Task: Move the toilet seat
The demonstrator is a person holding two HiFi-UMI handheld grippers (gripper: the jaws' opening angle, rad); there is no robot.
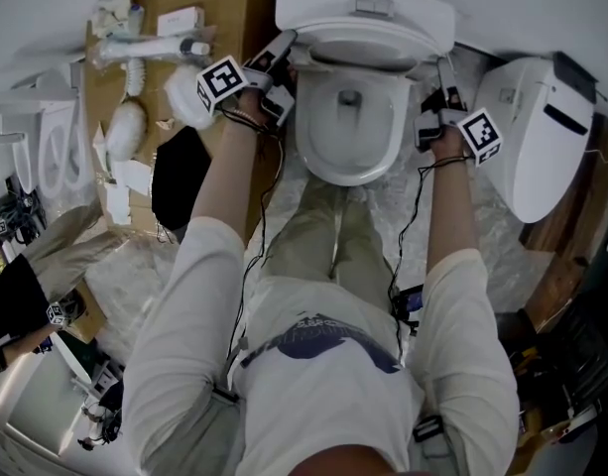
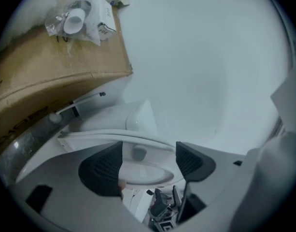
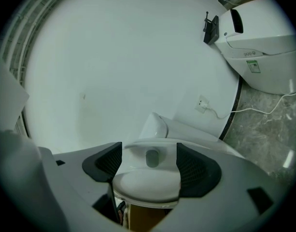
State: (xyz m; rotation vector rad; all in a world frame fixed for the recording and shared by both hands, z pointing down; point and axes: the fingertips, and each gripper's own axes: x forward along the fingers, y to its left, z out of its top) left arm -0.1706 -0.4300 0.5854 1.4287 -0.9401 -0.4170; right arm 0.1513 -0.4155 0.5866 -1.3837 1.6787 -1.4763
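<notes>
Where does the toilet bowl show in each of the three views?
Head view: toilet bowl, top centre.
Left gripper view: toilet bowl, low centre.
Right gripper view: toilet bowl, low centre.
Shared landmark: the grey drain opening inside the bowl.

The toilet bowl (image 1: 348,132) is glossy white glazed ceramic; the toilet seat (image 1: 373,48), smooth white plastic. The pads (image 2: 103,170) of my left gripper (image 2: 148,161) and right gripper (image 3: 150,166) are matt black, finely ribbed, set in smooth grey plastic. The cardboard (image 1: 229,23) is matt brown; the floor (image 3: 268,129), polished veined stone.
</notes>
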